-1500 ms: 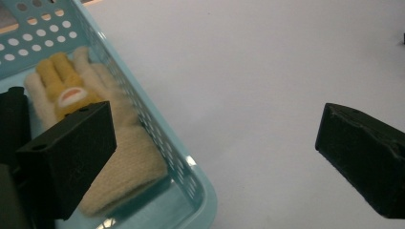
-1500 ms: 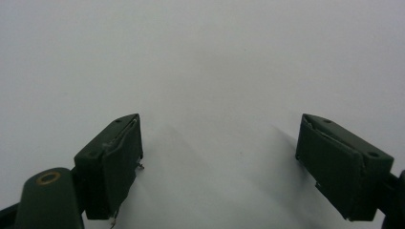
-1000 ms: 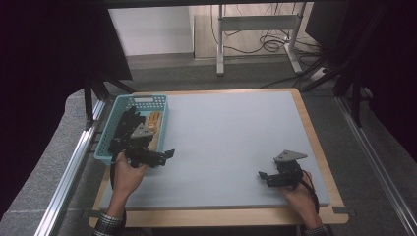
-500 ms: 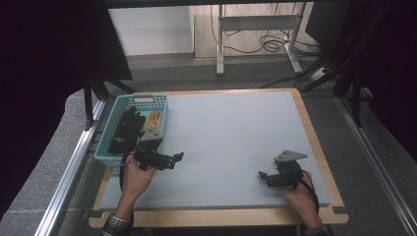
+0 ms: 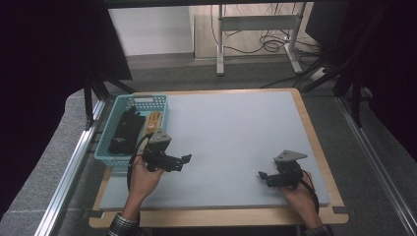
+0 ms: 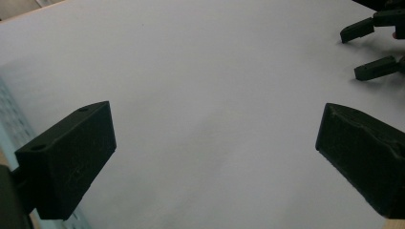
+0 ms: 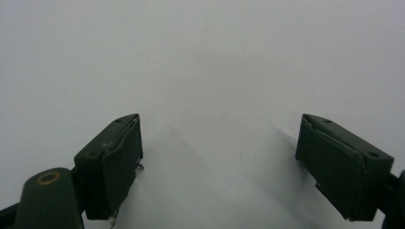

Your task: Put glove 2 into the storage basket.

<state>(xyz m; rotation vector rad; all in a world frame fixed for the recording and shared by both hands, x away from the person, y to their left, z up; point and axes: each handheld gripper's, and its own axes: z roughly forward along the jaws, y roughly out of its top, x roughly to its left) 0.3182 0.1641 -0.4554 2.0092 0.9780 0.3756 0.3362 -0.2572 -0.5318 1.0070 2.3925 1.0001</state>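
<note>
My left gripper (image 5: 183,163) hovers over the grey mat (image 5: 231,128), just right of a teal basket (image 5: 105,156). It is open, and in the left gripper view its jaws (image 6: 215,121) stand wide apart with bare mat between them. My right gripper (image 5: 264,178) rests low near the mat's front right. It is open too, and nothing lies between its jaws (image 7: 219,129). The basket holds black items (image 5: 125,130) and a tan item (image 5: 153,122). The right gripper's fingertips (image 6: 370,45) show far off in the left gripper view.
The mat lies on a wooden table whose front edge (image 5: 216,217) runs along the bottom. A metal rail (image 5: 69,172) runs along the left side. Beyond the table stand a white desk frame (image 5: 255,24) and floor cables (image 5: 275,46).
My left gripper has moved right and slightly forward, away from the basket's front edge and out over the mat. The right gripper has stayed put.
</note>
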